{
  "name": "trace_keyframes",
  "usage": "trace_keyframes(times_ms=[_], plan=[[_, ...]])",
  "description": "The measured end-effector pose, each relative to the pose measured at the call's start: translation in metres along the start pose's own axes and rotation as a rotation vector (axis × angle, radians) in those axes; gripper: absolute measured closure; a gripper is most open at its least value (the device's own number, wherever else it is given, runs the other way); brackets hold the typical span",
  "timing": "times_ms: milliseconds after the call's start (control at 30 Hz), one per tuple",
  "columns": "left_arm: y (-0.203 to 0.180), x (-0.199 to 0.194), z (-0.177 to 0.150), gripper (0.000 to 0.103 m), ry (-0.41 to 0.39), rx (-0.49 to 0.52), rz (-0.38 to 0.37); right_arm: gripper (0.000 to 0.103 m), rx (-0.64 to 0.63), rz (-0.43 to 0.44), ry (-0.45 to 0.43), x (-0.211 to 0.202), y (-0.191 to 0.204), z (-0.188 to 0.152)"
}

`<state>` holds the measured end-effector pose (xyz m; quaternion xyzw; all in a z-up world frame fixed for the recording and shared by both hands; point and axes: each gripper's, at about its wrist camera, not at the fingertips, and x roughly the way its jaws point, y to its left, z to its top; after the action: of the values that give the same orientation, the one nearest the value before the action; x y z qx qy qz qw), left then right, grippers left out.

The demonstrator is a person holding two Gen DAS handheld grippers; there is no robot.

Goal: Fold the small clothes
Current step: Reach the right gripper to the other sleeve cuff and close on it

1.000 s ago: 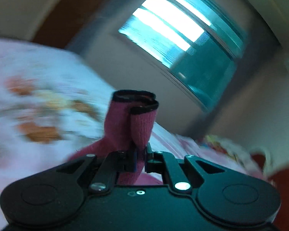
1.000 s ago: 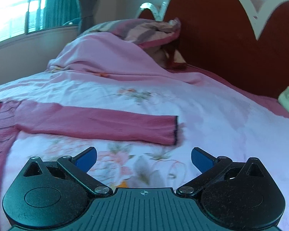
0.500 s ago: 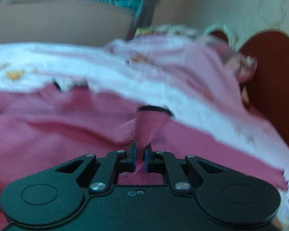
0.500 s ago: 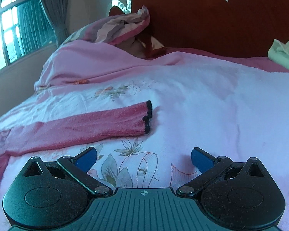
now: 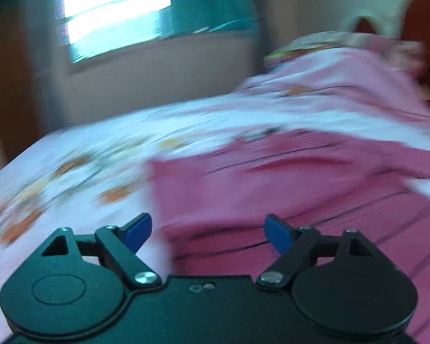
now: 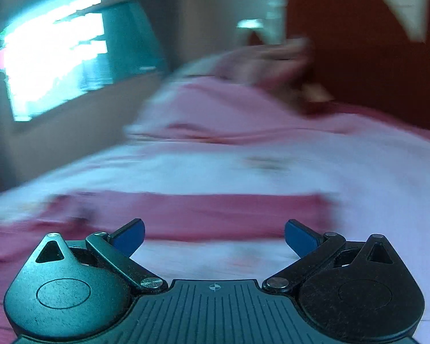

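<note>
Pale plaster walls and a bright window [image 5: 114,14] with teal curtains bound the room; both views are motion-blurred, so fine detail is unreadable. Dark red wooden headboard [image 6: 358,57] with a white scalloped trim stands at the far end of the bed. White bedsheet [image 5: 71,172] with an orange-and-green floral print covers the mattress. Pink quilt [image 6: 229,106] lies bunched toward the headboard, with a pillow [image 6: 272,57] resting on top of it.

Dark pink knit sweater [image 5: 272,186] lies spread flat on the sheet. In the left wrist view its ribbed body fills the area ahead and to the right. In the right wrist view one sleeve [image 6: 215,215] stretches straight across the sheet, its cuff end at the right.

Left gripper [image 5: 207,230]: jaws spread wide, blue pads empty, above the body of the sweater near its edge. Right gripper [image 6: 213,236]: jaws spread wide, nothing held, just short of the sleeve. Whether either touches the fabric cannot be told.
</note>
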<state>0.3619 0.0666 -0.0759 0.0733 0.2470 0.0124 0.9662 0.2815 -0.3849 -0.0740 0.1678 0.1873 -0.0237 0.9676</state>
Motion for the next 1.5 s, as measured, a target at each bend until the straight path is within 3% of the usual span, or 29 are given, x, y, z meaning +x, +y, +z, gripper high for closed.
trace_keyframes(times_ms=[67, 167, 233, 333, 400, 433, 467, 600, 700, 800, 867, 900, 967, 1033, 1067, 1100, 1133, 1167, 1367, 1500], plan=[[0.028, 0.006, 0.000, 0.023, 0.015, -0.100, 0.042, 0.000, 0.007, 0.113, 0.037, 0.020, 0.035, 0.007], [0.045, 0.018, 0.008, 0.022, -0.002, -0.189, 0.022, 0.002, 0.028, 0.224, 0.102, 0.061, 0.080, 0.010], [0.050, 0.038, 0.012, 0.021, 0.024, -0.223, 0.005, 0.043, 0.023, 0.252, 0.163, 0.090, 0.104, 0.007], [0.063, 0.062, 0.007, 0.024, 0.086, -0.298, -0.019, 0.046, 0.048, 0.294, 0.258, 0.130, 0.127, 0.000], [0.077, 0.059, 0.004, 0.025, 0.052, -0.377, -0.047, 0.042, 0.066, 0.286, 0.280, 0.145, 0.135, -0.003], [0.080, 0.057, 0.006, 0.021, 0.010, -0.379, -0.049, 0.036, 0.063, 0.252, 0.294, 0.153, 0.136, -0.004], [0.080, 0.056, 0.007, 0.020, -0.003, -0.368, -0.044, 0.036, 0.073, 0.218, 0.314, 0.161, 0.137, -0.005], [0.079, 0.085, 0.020, 0.021, 0.017, -0.343, -0.075, 0.036, 0.125, 0.186, 0.355, 0.182, 0.135, -0.014], [0.082, 0.118, 0.025, 0.035, 0.067, -0.360, -0.085, 0.068, 0.110, 0.207, 0.334, 0.185, 0.135, -0.015], [0.091, 0.127, 0.019, 0.051, 0.068, -0.437, -0.112, 0.067, 0.118, 0.245, 0.325, 0.182, 0.133, -0.013], [0.097, 0.127, 0.015, 0.056, 0.058, -0.474, -0.133, 0.055, 0.114, 0.242, 0.315, 0.184, 0.138, -0.013], [0.099, 0.126, 0.016, 0.057, 0.046, -0.478, -0.164, 0.044, 0.121, 0.247, 0.316, 0.185, 0.138, -0.013], [0.095, 0.125, 0.020, 0.052, 0.035, -0.454, -0.259, 0.044, 0.119, 0.251, 0.309, 0.186, 0.139, -0.013], [0.087, 0.132, 0.023, 0.053, 0.062, -0.421, -0.253, 0.044, 0.115, 0.252, 0.304, 0.187, 0.141, -0.014], [0.088, 0.138, 0.024, 0.056, 0.086, -0.436, -0.263, 0.049, 0.111, 0.251, 0.303, 0.188, 0.142, -0.014], [0.091, 0.142, 0.023, 0.068, 0.096, -0.468, -0.266, 0.081, 0.099, 0.252, 0.308, 0.190, 0.143, -0.014], [0.095, 0.147, 0.024, 0.092, 0.119, -0.487, -0.233, 0.099, 0.087, 0.239, 0.321, 0.191, 0.144, -0.014], [0.099, 0.150, 0.024, 0.092, 0.134, -0.491, -0.181, 0.099, 0.098, 0.230, 0.333, 0.194, 0.142, -0.015], [0.109, 0.152, 0.022, 0.081, 0.132, -0.465, -0.167, 0.099, 0.024, 0.166, 0.342, 0.191, 0.140, -0.015], [0.132, 0.144, 0.028, 0.064, 0.120, -0.518, -0.102, 0.097, 0.016, 0.184, 0.318, 0.178, 0.127, -0.006]])
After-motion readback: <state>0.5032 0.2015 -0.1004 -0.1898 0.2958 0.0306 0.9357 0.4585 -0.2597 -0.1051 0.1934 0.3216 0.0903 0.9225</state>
